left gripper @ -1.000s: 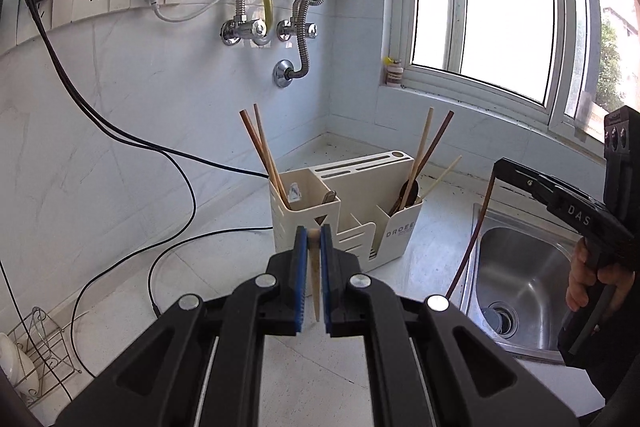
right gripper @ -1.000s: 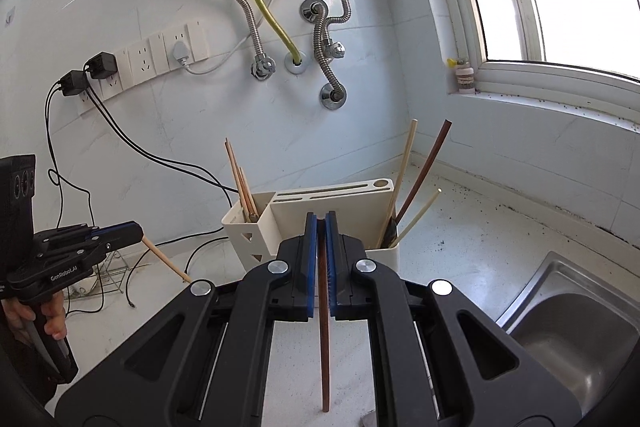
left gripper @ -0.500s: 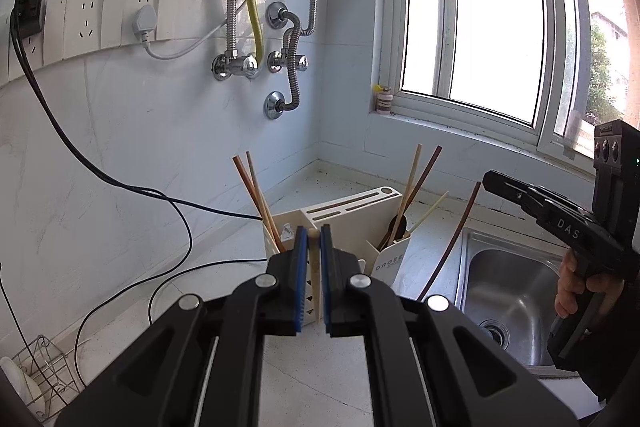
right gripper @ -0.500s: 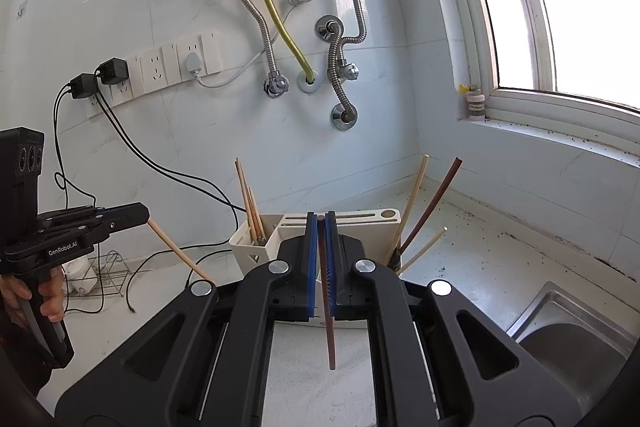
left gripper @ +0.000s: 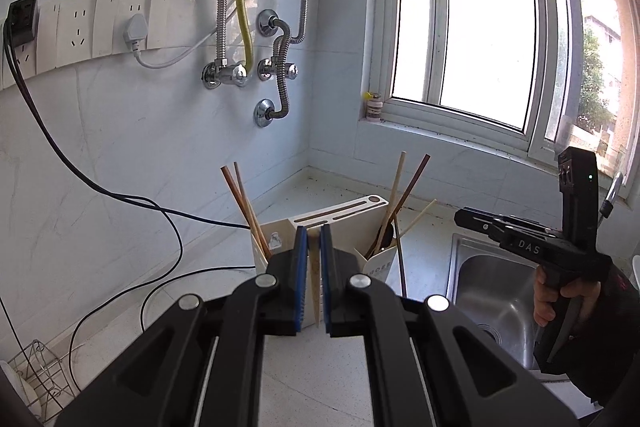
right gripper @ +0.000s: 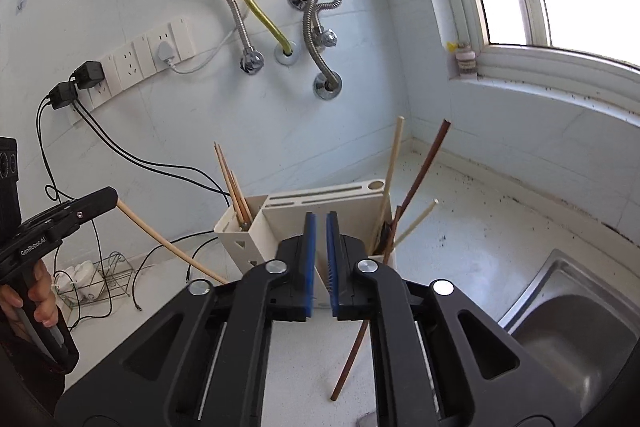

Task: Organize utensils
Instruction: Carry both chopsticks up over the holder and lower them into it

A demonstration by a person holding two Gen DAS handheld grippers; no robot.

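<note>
A cream utensil holder (left gripper: 340, 223) (right gripper: 324, 203) stands on the counter with chopsticks in its left compartment (right gripper: 236, 187) and its right cup (right gripper: 394, 167). My left gripper (left gripper: 314, 283) is shut on a light wooden chopstick (left gripper: 315, 287); the right wrist view shows it slanting down from that gripper (right gripper: 168, 243). My right gripper (right gripper: 321, 263) is slightly open with nothing between its pads. The dark brown chopstick (right gripper: 350, 359) is loose to the right of its jaws, tilted, its lower end near the counter; it also shows in the left wrist view (left gripper: 401, 271).
A steel sink (left gripper: 492, 291) (right gripper: 572, 327) lies right of the holder. Black cables (left gripper: 120, 195) trail over the counter at left. A wire rack (right gripper: 96, 275) sits at far left. Pipes and sockets (left gripper: 100, 27) line the wall; a window (left gripper: 480, 27) is at right.
Both grippers have tilted up and back from the holder. My right gripper has opened and the dark chopstick has left its pads, now loose to the right. The left still grips its chopstick.
</note>
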